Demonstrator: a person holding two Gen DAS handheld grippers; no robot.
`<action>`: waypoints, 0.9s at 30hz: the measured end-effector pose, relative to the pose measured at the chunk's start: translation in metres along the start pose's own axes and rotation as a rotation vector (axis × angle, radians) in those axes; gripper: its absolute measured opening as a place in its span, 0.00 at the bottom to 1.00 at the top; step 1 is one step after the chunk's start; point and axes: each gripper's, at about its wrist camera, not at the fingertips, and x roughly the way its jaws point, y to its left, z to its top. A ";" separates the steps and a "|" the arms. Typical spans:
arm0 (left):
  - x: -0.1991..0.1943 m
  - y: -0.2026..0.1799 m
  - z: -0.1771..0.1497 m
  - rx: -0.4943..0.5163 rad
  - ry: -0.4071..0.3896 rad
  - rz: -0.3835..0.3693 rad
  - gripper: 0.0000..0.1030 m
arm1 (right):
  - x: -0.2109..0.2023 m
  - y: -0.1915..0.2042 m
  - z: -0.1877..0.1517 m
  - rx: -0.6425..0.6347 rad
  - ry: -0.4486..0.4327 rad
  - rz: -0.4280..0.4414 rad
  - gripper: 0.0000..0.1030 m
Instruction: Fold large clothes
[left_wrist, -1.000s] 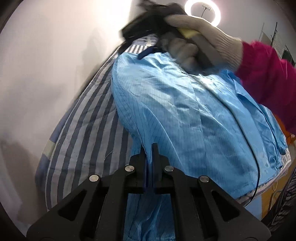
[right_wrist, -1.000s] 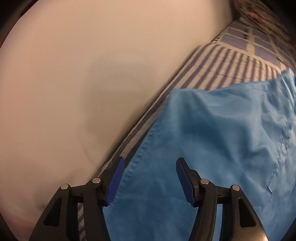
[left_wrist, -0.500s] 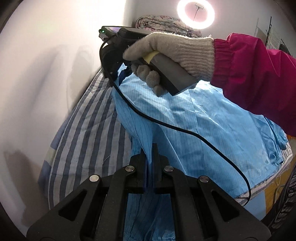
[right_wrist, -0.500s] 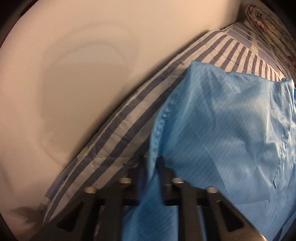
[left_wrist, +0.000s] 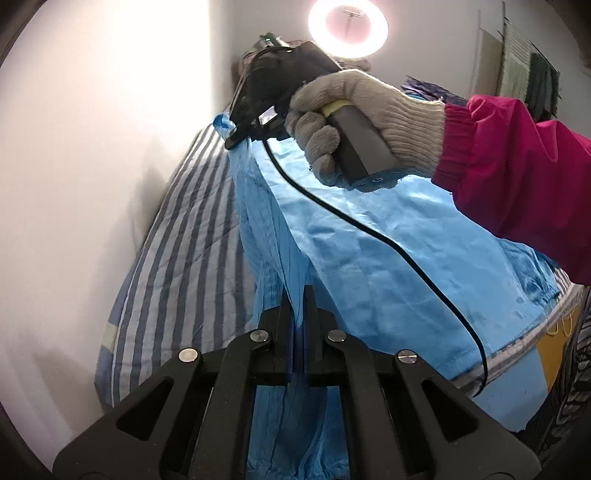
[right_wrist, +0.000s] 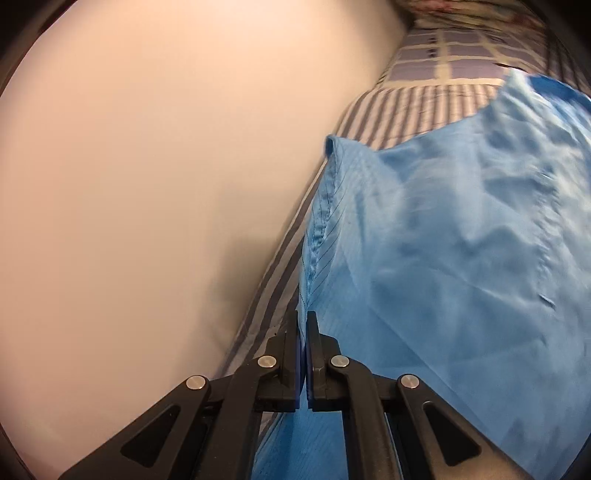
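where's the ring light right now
In the left wrist view the ring light glows at the top centre, against the far wall beyond the bed, just above the gloved hand.

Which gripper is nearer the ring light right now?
Right. Seen from the left wrist, the right gripper pinches the blue garment just below the ring light; the left gripper grips it nearer the camera.

A bed with a blue-and-white striped sheet (left_wrist: 192, 236) runs along a plain pale wall (left_wrist: 92, 166). Above the bed's far end a ring light (left_wrist: 348, 27) glows brightly. Beside that end lies a checked pillow (right_wrist: 450, 51). Right of the bed, clothes hang (left_wrist: 532, 85) on the far wall.
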 end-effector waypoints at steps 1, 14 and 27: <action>0.000 -0.005 0.001 0.014 0.004 -0.009 0.00 | -0.005 -0.004 -0.004 0.016 -0.018 0.011 0.00; 0.012 -0.042 0.010 0.080 0.090 -0.157 0.20 | -0.067 -0.120 -0.035 0.213 -0.119 -0.054 0.00; -0.051 0.041 0.028 -0.122 -0.012 -0.047 0.39 | -0.093 -0.129 -0.057 0.148 -0.069 -0.219 0.16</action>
